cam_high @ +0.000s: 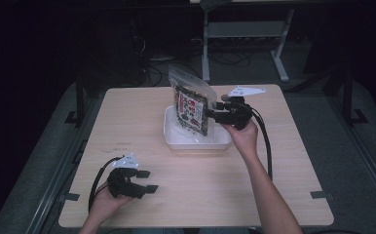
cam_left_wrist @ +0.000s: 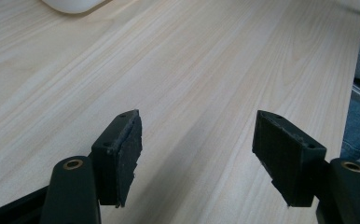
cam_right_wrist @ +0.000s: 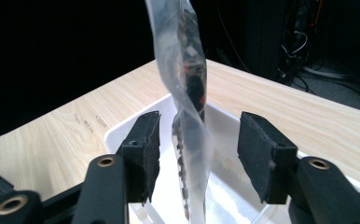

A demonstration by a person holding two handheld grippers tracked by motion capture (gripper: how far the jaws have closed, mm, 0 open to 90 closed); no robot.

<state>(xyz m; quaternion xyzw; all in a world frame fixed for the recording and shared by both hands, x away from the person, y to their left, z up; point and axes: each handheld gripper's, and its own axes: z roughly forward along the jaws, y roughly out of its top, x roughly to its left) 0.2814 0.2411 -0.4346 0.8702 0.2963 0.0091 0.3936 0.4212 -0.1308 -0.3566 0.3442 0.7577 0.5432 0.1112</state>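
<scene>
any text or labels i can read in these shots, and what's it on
None can be read for certain.
Bag standing in the white tray: red and white print on a dark label, too blurred to read.
Table: faint small marks near the tray, too small to read; they show as smudges in the right gripper view.

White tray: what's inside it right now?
The white tray holds one clear bag with a printed packet inside, standing upright between the right gripper's open jaws. The tray floor behind the bag is hidden.

A lab: bare wooden table (cam_high: pixel 273 161), tangled cables (cam_high: pixel 152 73), desk frame (cam_high: pixel 244 29).
</scene>
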